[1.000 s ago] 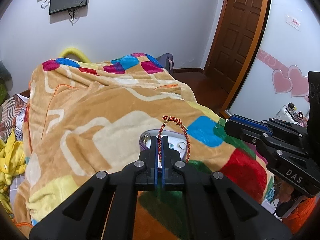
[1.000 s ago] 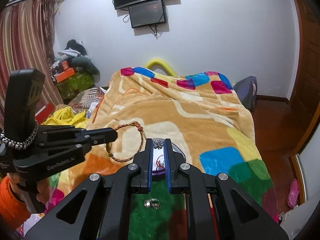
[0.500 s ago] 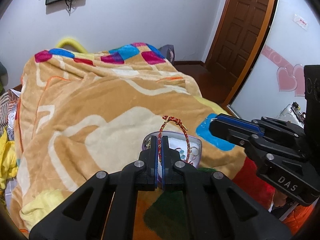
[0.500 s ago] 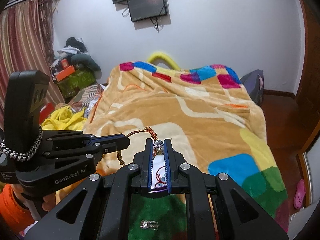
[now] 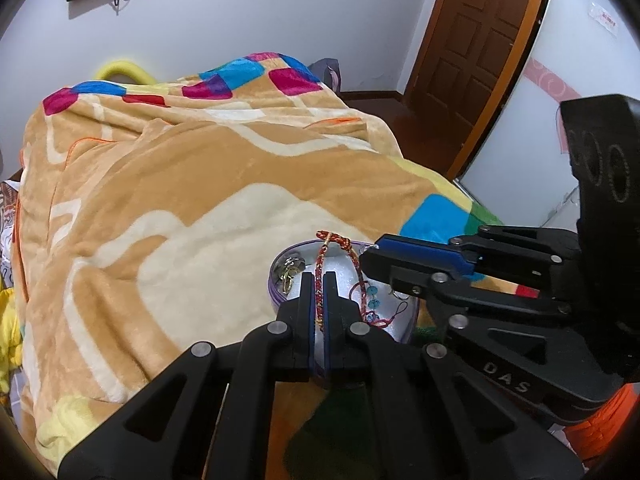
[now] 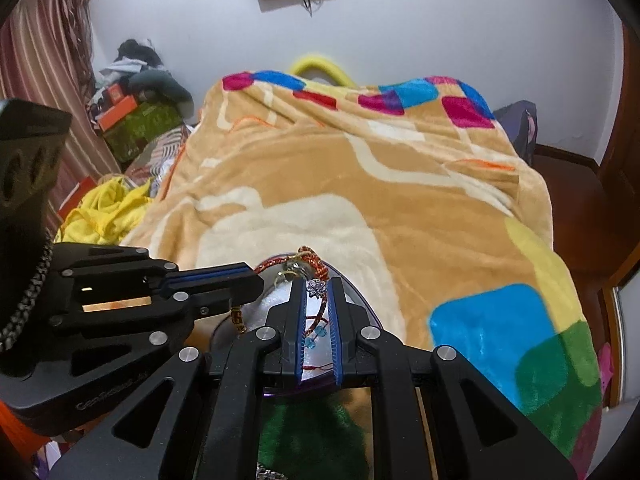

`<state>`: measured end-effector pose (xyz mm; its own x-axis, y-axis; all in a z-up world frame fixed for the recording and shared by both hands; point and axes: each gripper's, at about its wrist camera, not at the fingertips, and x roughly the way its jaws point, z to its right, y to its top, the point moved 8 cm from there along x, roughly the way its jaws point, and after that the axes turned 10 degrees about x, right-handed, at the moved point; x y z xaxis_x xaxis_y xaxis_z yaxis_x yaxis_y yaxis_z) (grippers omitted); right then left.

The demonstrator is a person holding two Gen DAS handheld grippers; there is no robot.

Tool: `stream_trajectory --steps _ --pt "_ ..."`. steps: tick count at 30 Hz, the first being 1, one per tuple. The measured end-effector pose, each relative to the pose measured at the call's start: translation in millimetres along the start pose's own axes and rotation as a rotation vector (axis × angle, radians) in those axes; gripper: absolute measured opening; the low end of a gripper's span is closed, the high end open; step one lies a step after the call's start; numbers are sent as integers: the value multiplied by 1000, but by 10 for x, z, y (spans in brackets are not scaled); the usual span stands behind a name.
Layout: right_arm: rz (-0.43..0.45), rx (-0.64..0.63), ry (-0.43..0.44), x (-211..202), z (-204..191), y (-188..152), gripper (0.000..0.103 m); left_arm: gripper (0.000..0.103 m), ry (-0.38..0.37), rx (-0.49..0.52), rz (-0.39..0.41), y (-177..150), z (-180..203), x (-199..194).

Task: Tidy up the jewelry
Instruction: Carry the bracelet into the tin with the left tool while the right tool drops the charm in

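Observation:
My left gripper [image 5: 319, 280] is shut on a red braided bracelet [image 5: 334, 242], held upright over an open purple-rimmed jewelry box [image 5: 276, 276] with a white lining. The box holds a gold piece [image 5: 290, 270] and a red cord with blue beads [image 5: 370, 300]. My right gripper [image 6: 318, 286] is shut on a small silver sparkly piece [image 6: 316, 287] at its fingertips, also over the box [image 6: 360, 292]. In the right wrist view the bracelet [image 6: 308, 256] and left gripper [image 6: 224, 280] sit just left. The right gripper shows in the left wrist view [image 5: 400, 252].
The box lies on a bed with an orange patterned blanket [image 5: 180, 184]. A brown door [image 5: 472, 40] stands at the far right. Clutter, boxes and yellow cloth [image 6: 104, 208] lie left of the bed. A small silver item [image 6: 268, 474] lies on the blanket below my right gripper.
Both grippers have moved forward and down to the jewelry box and closer together. Each keeps hold of its piece.

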<state>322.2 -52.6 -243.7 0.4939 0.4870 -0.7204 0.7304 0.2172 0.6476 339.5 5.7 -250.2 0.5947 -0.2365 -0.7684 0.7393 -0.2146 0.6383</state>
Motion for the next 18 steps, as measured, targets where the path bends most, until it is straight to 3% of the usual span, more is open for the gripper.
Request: stream_trajectory --steps 9,18 --pt "-41 -7 -27 76 28 -40 10 3 -9 -11 -25 -42 -17 -3" --pt "-58 -33 -60 -1 -4 -63 14 13 18 2 -20 -64 -16 -143"
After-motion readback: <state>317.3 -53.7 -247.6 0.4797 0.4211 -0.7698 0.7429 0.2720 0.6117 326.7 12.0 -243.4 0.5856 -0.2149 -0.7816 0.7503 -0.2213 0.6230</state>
